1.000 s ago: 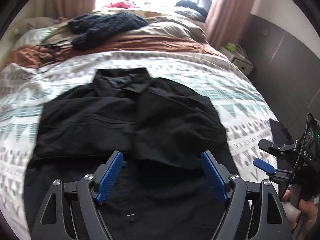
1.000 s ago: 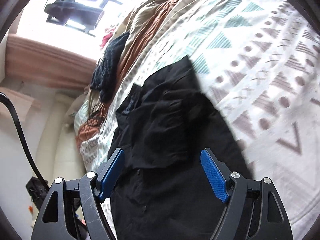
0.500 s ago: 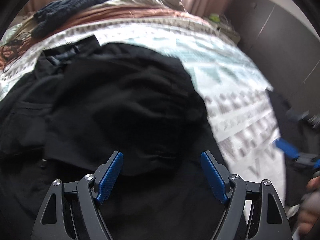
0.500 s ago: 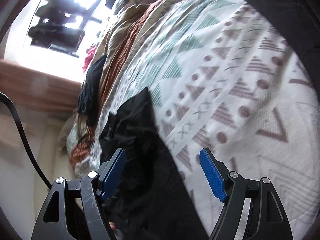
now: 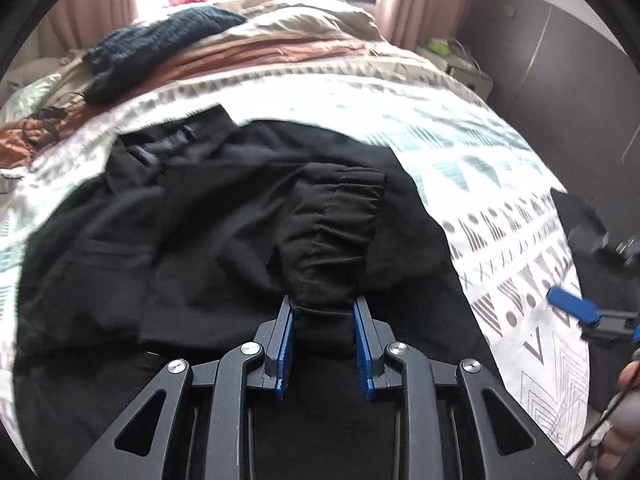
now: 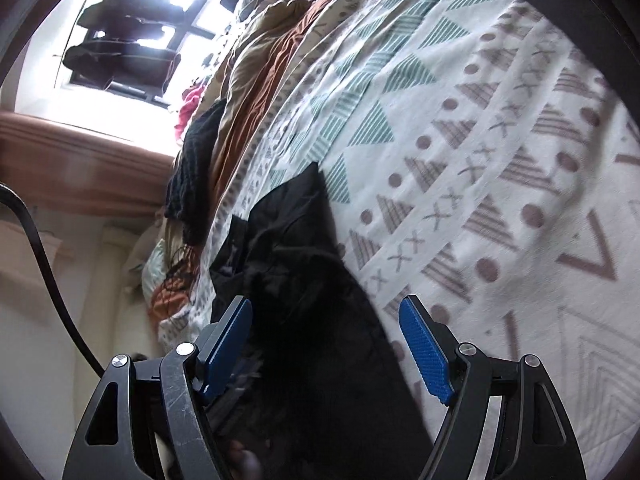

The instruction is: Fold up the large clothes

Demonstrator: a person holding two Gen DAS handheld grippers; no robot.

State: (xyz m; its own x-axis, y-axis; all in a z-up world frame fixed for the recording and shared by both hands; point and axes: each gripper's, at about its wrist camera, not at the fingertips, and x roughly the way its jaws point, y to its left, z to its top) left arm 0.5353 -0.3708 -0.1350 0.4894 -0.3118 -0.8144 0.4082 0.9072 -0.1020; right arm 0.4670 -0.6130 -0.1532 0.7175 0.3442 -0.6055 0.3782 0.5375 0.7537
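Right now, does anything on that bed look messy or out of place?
Only the black jacket: its elastic cuff is bunched between the left gripper's jaws. A dark knitted garment lies heaped on rumpled brown bedding behind.

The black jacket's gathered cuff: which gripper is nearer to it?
Left. The left gripper is shut on the gathered cuff. The right gripper hangs open over the jacket's edge, holding nothing.

No readable text, label, brand, number or sign is found in either view; only woven triangles, dots and crosses are shown on the bedspread (image 6: 460, 168)
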